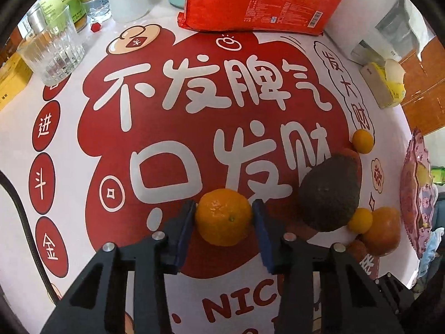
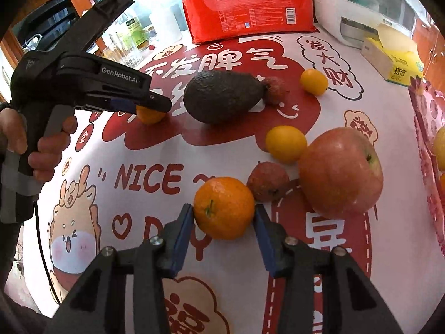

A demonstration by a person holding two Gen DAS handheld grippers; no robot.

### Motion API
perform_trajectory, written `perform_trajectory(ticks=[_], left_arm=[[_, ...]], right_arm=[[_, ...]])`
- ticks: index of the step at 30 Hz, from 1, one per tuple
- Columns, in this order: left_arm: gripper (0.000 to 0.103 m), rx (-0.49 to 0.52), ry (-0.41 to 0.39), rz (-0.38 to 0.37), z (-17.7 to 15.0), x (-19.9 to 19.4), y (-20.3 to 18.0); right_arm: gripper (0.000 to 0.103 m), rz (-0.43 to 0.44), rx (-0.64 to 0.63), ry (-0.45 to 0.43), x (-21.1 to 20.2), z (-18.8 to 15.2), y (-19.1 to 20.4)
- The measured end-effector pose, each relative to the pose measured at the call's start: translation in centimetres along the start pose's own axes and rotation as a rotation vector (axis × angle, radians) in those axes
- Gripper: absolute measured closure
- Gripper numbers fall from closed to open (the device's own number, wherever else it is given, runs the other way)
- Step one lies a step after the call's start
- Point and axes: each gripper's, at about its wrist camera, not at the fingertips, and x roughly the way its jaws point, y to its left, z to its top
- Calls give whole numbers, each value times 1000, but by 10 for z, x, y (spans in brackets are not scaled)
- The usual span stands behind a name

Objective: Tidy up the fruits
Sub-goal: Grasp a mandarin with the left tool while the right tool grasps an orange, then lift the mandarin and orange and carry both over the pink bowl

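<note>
While I am clamping a mandarin [image 1: 224, 217] in the left gripper [image 1: 224, 214] and a second mandarin [image 2: 224, 208] in the right gripper [image 2: 224, 213], either round fruit risks slipping out sideways.

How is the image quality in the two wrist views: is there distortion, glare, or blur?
Left wrist view: strong fisheye bending with dark corners; the mandarin between the left gripper pads is sharp; the drinking glass looks washed out. Right wrist view: same bending; glare on the red package; the apple is clear.
</note>
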Motion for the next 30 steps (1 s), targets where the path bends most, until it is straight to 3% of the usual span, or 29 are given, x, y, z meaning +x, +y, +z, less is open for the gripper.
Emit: perform_trajectory(ticks=[15,30], left_arm=[[63,-13,0,-4,-33,-22,5],[63,-64,-84,-18,-97,-92,1]], right_arm=[[60,40,90,58,-13,-10,-2],[60,38,99,-13,-75,-32,-7]])
